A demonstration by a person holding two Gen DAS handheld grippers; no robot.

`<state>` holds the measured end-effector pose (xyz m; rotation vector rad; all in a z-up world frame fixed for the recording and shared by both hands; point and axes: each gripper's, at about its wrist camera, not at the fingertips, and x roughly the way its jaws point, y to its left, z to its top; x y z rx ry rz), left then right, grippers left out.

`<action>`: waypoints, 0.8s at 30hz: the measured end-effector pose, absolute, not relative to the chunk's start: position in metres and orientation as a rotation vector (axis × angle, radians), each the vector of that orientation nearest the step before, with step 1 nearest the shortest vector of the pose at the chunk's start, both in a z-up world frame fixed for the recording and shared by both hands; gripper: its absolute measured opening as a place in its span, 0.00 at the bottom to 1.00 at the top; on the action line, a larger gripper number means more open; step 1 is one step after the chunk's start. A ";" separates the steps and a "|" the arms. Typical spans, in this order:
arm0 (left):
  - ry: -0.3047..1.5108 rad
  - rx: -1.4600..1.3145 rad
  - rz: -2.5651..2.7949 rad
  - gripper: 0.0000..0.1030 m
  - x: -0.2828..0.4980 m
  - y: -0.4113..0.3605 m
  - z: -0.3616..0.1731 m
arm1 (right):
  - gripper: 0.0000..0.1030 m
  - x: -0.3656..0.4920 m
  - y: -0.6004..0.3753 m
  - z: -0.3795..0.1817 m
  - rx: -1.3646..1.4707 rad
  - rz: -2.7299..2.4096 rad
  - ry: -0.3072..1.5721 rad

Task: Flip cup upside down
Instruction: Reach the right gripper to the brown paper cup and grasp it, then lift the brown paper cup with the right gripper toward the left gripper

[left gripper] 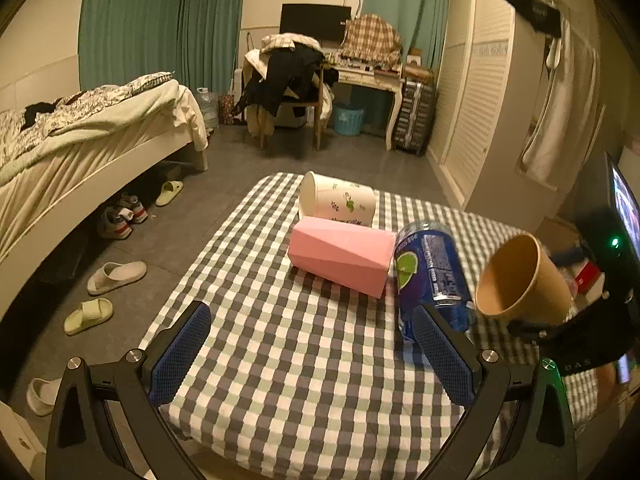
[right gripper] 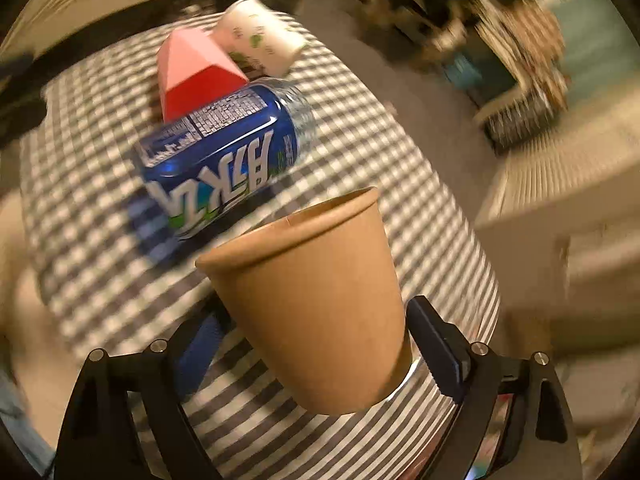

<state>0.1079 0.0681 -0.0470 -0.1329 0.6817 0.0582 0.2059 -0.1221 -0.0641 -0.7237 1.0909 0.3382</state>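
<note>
My right gripper is shut on a brown paper cup and holds it in the air above the checked tablecloth, its mouth pointing away from the camera. The right wrist view is blurred by motion. In the left wrist view the same cup hangs tilted at the table's right edge, open mouth facing left and toward me, with the right gripper below it. My left gripper is open and empty, low over the near part of the tablecloth.
A pink faceted cup, a white printed paper cup and a blue-labelled bottle lie on their sides on the table. A bed with slippers beside it stands left, a wardrobe right, a desk and chair at the back.
</note>
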 end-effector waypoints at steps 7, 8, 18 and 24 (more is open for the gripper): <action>0.647 -0.181 -0.010 1.00 0.086 0.085 -0.037 | 0.85 0.171 -0.139 -0.050 -0.332 0.200 1.283; 0.642 -0.181 -0.013 1.00 0.083 0.087 -0.037 | 0.85 0.165 -0.142 -0.050 -0.285 0.179 1.294; 0.638 -0.177 -0.012 1.00 0.070 0.107 -0.037 | 0.78 0.150 -0.168 -0.068 0.215 -0.058 1.188; 0.658 -0.157 0.013 1.00 0.070 0.111 -0.042 | 0.78 0.133 -0.143 -0.070 0.124 -0.104 1.075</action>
